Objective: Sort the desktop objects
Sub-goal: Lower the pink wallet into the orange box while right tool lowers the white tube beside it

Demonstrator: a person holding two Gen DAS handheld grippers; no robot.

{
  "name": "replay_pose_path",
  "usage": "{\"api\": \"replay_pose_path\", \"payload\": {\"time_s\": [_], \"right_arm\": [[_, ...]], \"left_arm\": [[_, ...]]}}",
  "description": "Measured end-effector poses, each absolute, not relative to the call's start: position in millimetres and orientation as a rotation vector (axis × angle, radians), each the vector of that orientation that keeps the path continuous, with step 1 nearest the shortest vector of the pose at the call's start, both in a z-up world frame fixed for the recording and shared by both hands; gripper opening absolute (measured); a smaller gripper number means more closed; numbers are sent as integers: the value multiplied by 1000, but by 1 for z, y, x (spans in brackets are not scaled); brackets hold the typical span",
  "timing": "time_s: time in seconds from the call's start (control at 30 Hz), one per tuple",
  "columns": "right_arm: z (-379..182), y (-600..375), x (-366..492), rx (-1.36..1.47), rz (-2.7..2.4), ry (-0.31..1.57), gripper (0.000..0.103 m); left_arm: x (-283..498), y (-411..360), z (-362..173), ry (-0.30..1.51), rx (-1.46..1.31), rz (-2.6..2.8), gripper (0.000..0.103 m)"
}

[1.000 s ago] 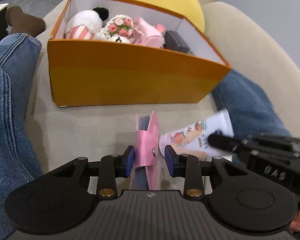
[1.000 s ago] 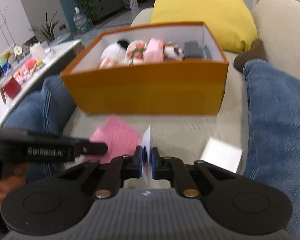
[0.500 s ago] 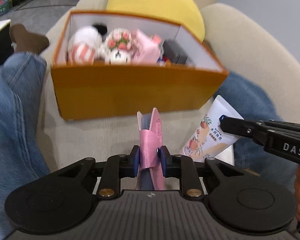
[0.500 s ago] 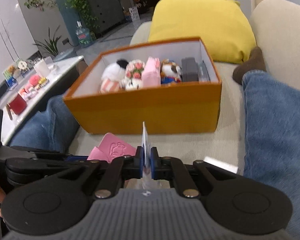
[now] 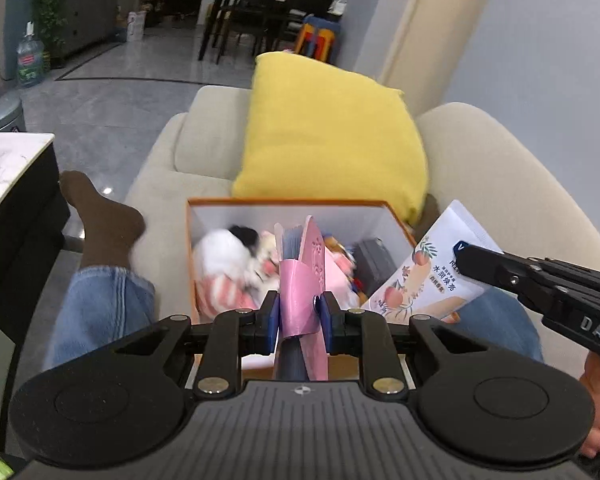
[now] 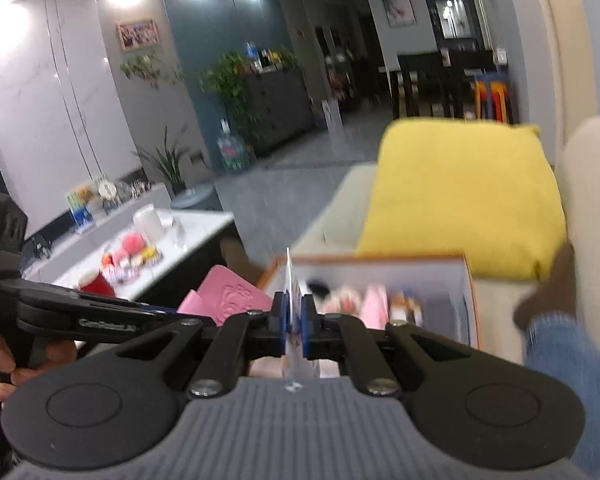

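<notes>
My left gripper (image 5: 299,312) is shut on a pink wallet (image 5: 302,280) and holds it upright above the near edge of the orange box (image 5: 284,201). My right gripper (image 6: 294,316) is shut on a white tube with peach print (image 5: 428,276), seen edge-on in the right wrist view (image 6: 289,276). The box (image 6: 470,280) holds plush toys (image 5: 224,264), pink items and a dark case (image 5: 370,258). The pink wallet also shows in the right wrist view (image 6: 232,294), left of my right gripper.
The box sits on a beige sofa (image 5: 500,184) between a person's jeans-clad legs (image 5: 100,300). A yellow cushion (image 5: 332,136) lies behind it. A marble-topped table (image 6: 148,240) with small items stands to the left.
Both grippers have lifted their objects off the sofa and moved forward, up over the box. The left gripper closed on the pink wallet a second ago.
</notes>
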State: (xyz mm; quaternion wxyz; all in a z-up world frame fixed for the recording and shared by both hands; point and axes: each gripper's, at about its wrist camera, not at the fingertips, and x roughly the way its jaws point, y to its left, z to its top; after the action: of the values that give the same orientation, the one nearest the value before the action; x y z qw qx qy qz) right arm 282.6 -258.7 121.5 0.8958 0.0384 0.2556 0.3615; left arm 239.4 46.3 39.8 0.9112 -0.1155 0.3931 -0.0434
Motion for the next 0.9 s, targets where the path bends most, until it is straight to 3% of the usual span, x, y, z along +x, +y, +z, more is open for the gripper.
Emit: {"api": "replay_pose_path", "payload": {"time_s": [0.37,0.9], "right_arm": [[56,-205,360,86,762,699,7],[-6,-179,394,138,818,903,7]], "left_arm": [[299,59,-36,1011,-206,18,24],[327,43,-71,1257,-50,70,25]]}}
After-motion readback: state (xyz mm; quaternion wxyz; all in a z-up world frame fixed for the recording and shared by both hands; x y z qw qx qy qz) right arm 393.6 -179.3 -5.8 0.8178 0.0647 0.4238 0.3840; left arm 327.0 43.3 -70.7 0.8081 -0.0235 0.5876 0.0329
